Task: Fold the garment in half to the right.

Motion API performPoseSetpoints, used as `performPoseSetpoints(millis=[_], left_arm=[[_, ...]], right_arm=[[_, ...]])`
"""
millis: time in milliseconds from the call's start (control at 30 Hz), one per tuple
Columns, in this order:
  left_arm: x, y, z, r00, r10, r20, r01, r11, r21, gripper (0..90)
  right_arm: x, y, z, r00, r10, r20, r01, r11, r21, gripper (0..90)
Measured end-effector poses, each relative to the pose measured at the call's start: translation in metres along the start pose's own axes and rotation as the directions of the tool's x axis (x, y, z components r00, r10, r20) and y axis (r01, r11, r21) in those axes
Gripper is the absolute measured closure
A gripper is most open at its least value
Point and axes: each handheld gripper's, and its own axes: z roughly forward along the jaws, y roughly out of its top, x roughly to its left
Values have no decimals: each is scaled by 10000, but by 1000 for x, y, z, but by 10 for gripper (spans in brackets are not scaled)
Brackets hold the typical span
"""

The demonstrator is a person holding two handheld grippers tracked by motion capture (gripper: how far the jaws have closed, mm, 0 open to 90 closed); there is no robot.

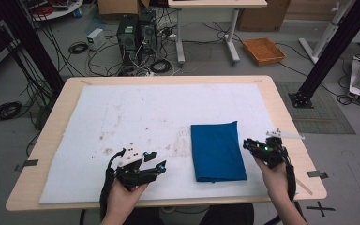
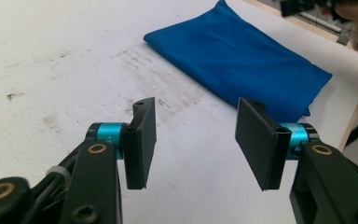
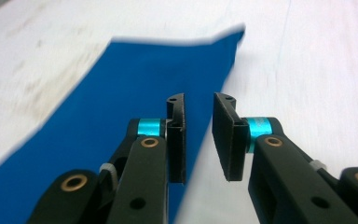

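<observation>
Blue cloth [image 1: 218, 151] is lying folded into a flat rectangle on the white sheet [image 1: 136, 117] that is covering the wooden table [image 1: 281, 101]. It is sitting toward the right half of that sheet, with its near short edge close to the person's side of the table and its far right corner sticking up a little into a point.

Left of the cloth, the left gripper [image 1: 153, 160] is hovering over the stained part of the sheet, well apart from the cloth's left edge. In the left gripper view its jaws are standing wide apart with nothing between them, and the cloth [image 2: 242, 56] is lying beyond them, running away toward the table's edge; the left gripper [image 2: 195, 140] is pointing at the cloth's long side.

Right of the cloth, the right gripper [image 1: 251, 146] is sitting just beside the cloth's right edge, close to the near right corner. In the right gripper view the right gripper [image 3: 199, 135] is showing its jaws standing narrow, with a slim gap between the pads and no fabric caught in it. The cloth [image 3: 135, 98] is lying below and beyond those jaws, its right edge passing under the gap, and the picture there is blurred.
</observation>
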Motion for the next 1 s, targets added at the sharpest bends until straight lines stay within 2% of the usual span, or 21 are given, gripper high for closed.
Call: performPoseSetpoints(millis=[167, 233, 333, 400, 467, 533, 600, 733, 833, 900, 1000], left_arm=[[4, -1, -2, 9999, -39, -133, 37, 9999, -94, 481], [7, -1, -3, 9998, -66, -169, 64, 9999, -129, 481], [10, -2, -5, 9997, -120, -235, 117, 9998, -155, 479], [11, -2, -5, 9995, -152, -262, 147, 9998, -159, 478], [13, -3, -6, 9994, -187, -275, 183, 9997, -146, 478], [14, -4, -7, 9993, -237, -305, 232, 9996, -164, 478], [15, -5, -7, 9992, -254, -324, 249, 9996, -148, 478], [16, -5, -7, 9990, -295, -338, 290, 9995, -149, 478], [17, -4, -7, 9989, -297, -354, 290, 9994, -211, 478], [19, -3, -8, 9988, -277, -392, 267, 9993, -269, 478], [25, 0, -10, 9985, -273, -474, 255, 9989, -385, 478]], right_arm=[[-3, 28, 32, 9981, -9, 612, 12, 10000, -44, 743], [-6, 34, 43, 9949, -12, 1008, 16, 10000, -39, 722], [-10, 38, 58, 9933, 183, 1139, -186, 9998, 10, 721], [-13, 38, 68, 9930, 220, 1160, -238, 9996, 136, 747], [-14, 37, 76, 9934, 117, 1143, -154, 9994, 318, 832], [-15, 36, 79, 9919, -56, 1270, 5, 9992, 401, 893], [-17, 36, 79, 9912, -73, 1325, 40, 9997, 253, 896], [-19, 36, 79, 9864, -404, 1593, 345, 9986, 401, 896], [-19, 34, 80, 9839, -470, 1726, 396, 9982, 461, 892], [-20, 33, 80, 9806, -581, 1873, 495, 9975, 500, 844], [-21, 32, 74, 9820, -468, 1832, 425, 9987, 275, 750]])
